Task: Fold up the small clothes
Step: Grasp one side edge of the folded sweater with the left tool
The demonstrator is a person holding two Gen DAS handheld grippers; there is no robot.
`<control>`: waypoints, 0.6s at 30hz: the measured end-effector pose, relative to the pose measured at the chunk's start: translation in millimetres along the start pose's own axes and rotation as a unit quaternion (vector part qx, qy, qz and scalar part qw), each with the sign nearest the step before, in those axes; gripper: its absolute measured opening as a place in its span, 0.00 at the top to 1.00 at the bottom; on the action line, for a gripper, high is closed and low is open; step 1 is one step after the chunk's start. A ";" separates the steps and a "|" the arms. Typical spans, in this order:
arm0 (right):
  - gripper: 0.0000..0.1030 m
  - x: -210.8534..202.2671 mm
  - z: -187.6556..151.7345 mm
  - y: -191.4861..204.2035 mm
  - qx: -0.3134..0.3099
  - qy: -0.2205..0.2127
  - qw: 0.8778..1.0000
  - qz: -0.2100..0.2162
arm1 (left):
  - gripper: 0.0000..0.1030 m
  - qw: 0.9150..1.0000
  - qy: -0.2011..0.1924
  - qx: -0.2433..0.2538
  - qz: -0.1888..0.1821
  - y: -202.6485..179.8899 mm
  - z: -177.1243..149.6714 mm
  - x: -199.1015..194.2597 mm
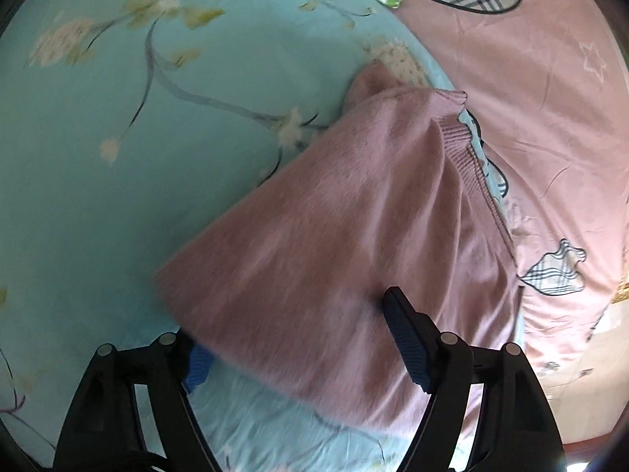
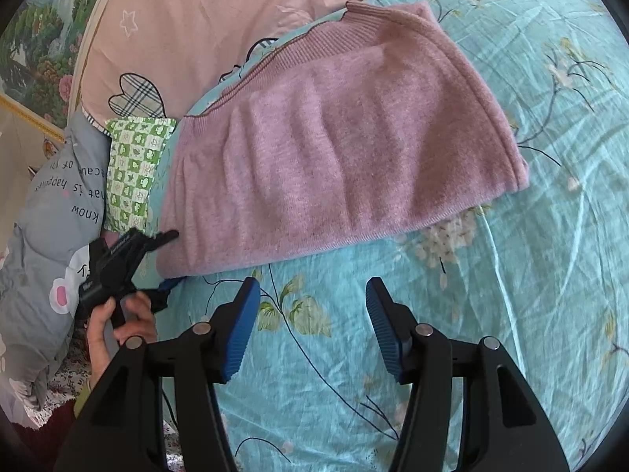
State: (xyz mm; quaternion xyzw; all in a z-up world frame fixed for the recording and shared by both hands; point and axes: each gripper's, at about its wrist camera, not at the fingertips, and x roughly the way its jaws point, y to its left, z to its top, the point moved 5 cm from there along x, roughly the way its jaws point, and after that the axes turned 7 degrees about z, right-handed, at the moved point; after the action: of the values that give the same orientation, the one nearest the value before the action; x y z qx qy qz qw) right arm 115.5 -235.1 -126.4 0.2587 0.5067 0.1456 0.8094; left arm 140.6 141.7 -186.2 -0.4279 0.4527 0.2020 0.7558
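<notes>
Sweater (image 2: 334, 137) folded ahead of our right tongs (image 2: 312, 295), jaws wide, empty. Left tongs (image 1: 295, 330) wide, straddling sweater corner, seemingly loose.

The only clearly readable writing stands on the grey padded quilt (image 2: 43, 212) at the far left of the right wrist view, beside the green-and-white checked pillow (image 2: 135, 175). It is dark handwritten-style lettering, turned nearly upside down to the camera. The words "know", "happiness", "is" and "of" can be made out, with a cut-off word ending in "cau" near the pillow; the rest is folded away or too small to tell. The black handheld gripper (image 2: 118, 263) in the person's hand below the quilt bears small pale markings, too small to read. The left wrist view shows no writing.
</notes>
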 end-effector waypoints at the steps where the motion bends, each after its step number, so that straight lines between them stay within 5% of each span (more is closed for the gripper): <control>1: 0.44 1.5 1.6 0.1 0.000 0.002 1.000 0.001 | 0.38 1.000 -0.004 0.006 0.003 -3.6 3.0 1.3; 3: 0.44 4.7 6.3 -0.9 0.001 0.004 1.000 0.003 | 0.65 1.000 -0.003 0.018 -0.003 -10.7 10.7 5.6; 10: 0.44 0.5 25.7 -7.9 0.005 -0.009 1.000 0.008 | 0.80 0.994 -0.044 0.101 -0.007 -43.0 15.0 -21.6; 14: 0.44 -9.9 45.9 -15.1 0.008 -0.030 0.999 0.015 | 0.82 0.972 -0.072 0.216 -0.051 -109.4 -6.4 -48.7; 18: 0.44 -22.2 70.1 -26.9 0.021 -0.055 0.998 0.022 | 0.82 0.936 -0.067 0.327 -0.112 -179.1 -51.8 -60.6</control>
State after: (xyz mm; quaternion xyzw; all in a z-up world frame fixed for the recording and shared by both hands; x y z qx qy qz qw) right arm 167.8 -287.4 -100.4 0.2941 0.4584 0.1384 0.8271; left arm 207.3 4.8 -62.7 -0.1903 0.3913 -0.0150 0.9002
